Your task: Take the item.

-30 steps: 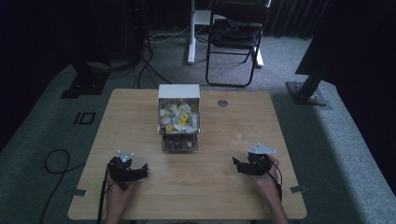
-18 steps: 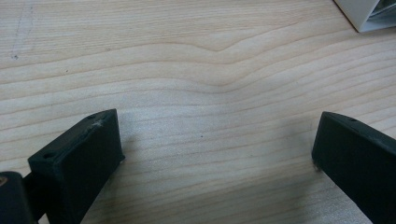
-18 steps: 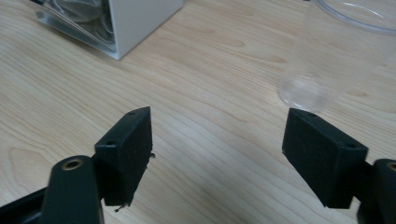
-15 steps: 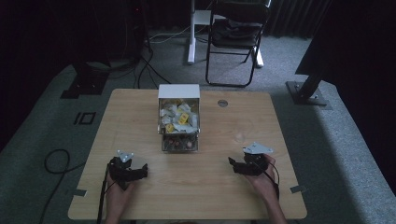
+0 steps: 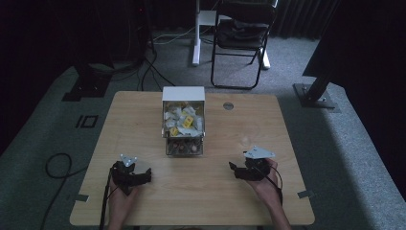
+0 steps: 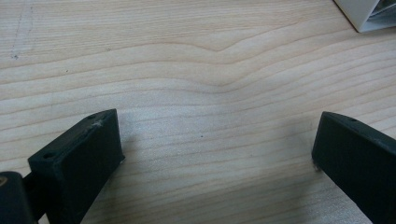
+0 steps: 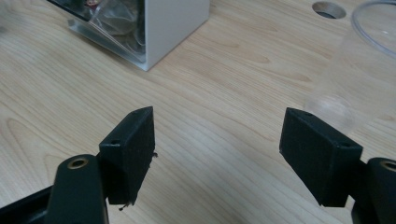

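High view: light wooden table [image 5: 143,115] w/ both hands low at its near edge. Left gripper [image 5: 143,178] sits near the front-left corner, black body w/ grey three-cornered plate on top, jaws pointing right; in left gripper view [image 6: 212,149] jaws stand wide apart, nothing btwn them, bare wood grain below. Centre of table, towards the far side: white box dispenser w/ clear front full of small packets [image 5: 183,120], lower clear tray under it; its white corner shows at top right of left gripper view [image 6: 369,16] and at top of right gripper view [image 7: 159,28]. Right of the box, a clear plastic cup [image 7: 355,79] stands just ahead-right of the right gripper [image 7: 217,144], not touched. Right gripper [image 5: 233,168] near front-right, jaws pointing left, spread wide & empty, above the wood.
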Demonstrator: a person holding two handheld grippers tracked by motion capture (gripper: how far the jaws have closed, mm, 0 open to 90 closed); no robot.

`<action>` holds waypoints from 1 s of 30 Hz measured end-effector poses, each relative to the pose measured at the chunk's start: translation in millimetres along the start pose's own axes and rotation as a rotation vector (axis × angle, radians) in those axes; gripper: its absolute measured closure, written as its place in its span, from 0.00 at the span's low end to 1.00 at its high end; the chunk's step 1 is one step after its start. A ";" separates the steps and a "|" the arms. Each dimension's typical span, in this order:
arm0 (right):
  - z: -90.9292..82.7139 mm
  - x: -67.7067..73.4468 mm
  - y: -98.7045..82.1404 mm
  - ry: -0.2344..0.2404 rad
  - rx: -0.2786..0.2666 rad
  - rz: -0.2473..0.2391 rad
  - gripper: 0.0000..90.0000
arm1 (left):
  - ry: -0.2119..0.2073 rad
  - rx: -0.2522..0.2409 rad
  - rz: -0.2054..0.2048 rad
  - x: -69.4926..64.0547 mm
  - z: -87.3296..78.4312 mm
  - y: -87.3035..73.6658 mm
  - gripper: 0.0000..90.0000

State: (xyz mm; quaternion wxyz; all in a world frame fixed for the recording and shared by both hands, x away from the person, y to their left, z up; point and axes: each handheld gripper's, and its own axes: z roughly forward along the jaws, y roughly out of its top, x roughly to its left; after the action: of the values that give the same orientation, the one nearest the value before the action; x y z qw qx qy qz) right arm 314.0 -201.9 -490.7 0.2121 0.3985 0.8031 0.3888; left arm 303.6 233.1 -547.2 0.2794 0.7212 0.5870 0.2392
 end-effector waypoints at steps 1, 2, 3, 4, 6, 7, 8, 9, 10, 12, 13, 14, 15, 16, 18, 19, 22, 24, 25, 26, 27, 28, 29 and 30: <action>0.0 0.7 0.6 0.002 -0.002 -0.003 0.29 | 0.000 0.000 0.000 0.0 0.0 0.0 0.02; -0.1 3.2 2.0 0.008 -0.005 -0.008 0.31 | 0.000 0.000 0.000 0.0 0.0 0.0 0.02; 0.1 4.2 2.6 0.010 -0.007 -0.010 0.31 | 0.000 0.000 0.000 0.0 0.0 0.0 0.02; 0.2 5.4 3.3 0.013 -0.007 -0.010 0.32 | 0.000 0.000 -0.001 0.0 0.0 0.0 0.02; 0.5 7.4 4.6 0.017 -0.010 -0.016 0.32 | 0.000 0.000 0.000 0.0 0.0 0.0 0.02; 0.4 8.5 5.3 0.020 -0.009 -0.017 0.32 | 0.000 0.000 0.000 0.0 0.0 0.0 0.02; 0.3 9.8 5.9 0.023 -0.010 -0.017 0.32 | 0.000 0.000 0.000 0.0 0.0 0.0 0.02; 0.3 10.7 6.5 0.026 -0.012 -0.021 0.32 | 0.000 0.000 0.000 0.0 0.0 0.0 0.02; 0.3 11.7 7.0 0.028 -0.013 -0.025 0.32 | 0.000 0.000 -0.001 -0.1 0.0 0.0 0.02; 0.4 13.7 7.9 0.032 -0.014 -0.030 0.32 | 0.000 0.000 -0.001 -0.1 0.0 0.0 0.02; 0.4 14.6 8.4 0.033 -0.014 -0.032 0.32 | 0.000 0.000 -0.002 -0.1 0.0 0.0 0.02; 0.3 15.5 8.8 0.035 -0.014 -0.033 0.32 | 0.000 0.000 -0.001 -0.1 0.0 0.0 0.02; 0.3 16.3 9.3 0.036 -0.016 -0.034 0.32 | 0.000 0.000 -0.002 -0.1 0.0 0.0 0.02; 0.3 16.9 9.7 0.037 -0.018 -0.037 0.32 | 0.000 0.000 -0.002 -0.1 0.0 0.0 0.02; 0.1 18.0 10.5 0.044 -0.023 -0.035 0.32 | 0.000 0.000 -0.001 -0.1 0.0 0.0 0.02; 0.0 18.6 10.9 0.045 -0.025 -0.036 0.32 | 0.000 0.000 -0.002 -0.1 0.0 0.0 0.02; -0.1 20.7 12.5 0.045 -0.030 -0.044 0.33 | 0.000 0.000 -0.002 -0.2 0.0 0.0 0.02; 0.0 22.0 13.8 0.049 -0.034 -0.048 0.34 | 0.000 0.000 -0.002 -0.1 0.0 0.0 0.02; 0.0 22.9 14.5 0.050 -0.034 -0.046 0.34 | 0.000 0.000 -0.002 -0.1 0.0 0.0 0.02; 0.1 23.4 15.2 0.052 -0.037 -0.051 0.35 | 0.000 -0.001 -0.002 -0.2 0.0 0.0 0.02; 0.1 24.1 15.7 0.053 -0.037 -0.051 0.36 | 0.000 0.000 -0.002 -0.1 0.0 0.0 0.02; 0.0 25.0 16.3 0.055 -0.038 -0.049 0.36 | 0.000 0.000 -0.002 -0.1 0.0 0.0 0.02; 0.0 25.4 16.8 0.057 -0.041 -0.053 0.37 | 0.000 -0.001 -0.002 -0.1 0.0 0.0 0.02; -0.3 26.2 17.3 0.059 -0.041 -0.052 0.37 | 0.000 0.000 -0.002 -0.1 0.0 0.0 0.02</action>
State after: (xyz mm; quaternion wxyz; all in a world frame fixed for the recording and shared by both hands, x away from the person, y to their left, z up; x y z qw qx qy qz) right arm 306.6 -174.4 -477.6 0.2063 0.3613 0.8111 0.4111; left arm 303.6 233.0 -547.2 0.2798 0.7206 0.5876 0.2390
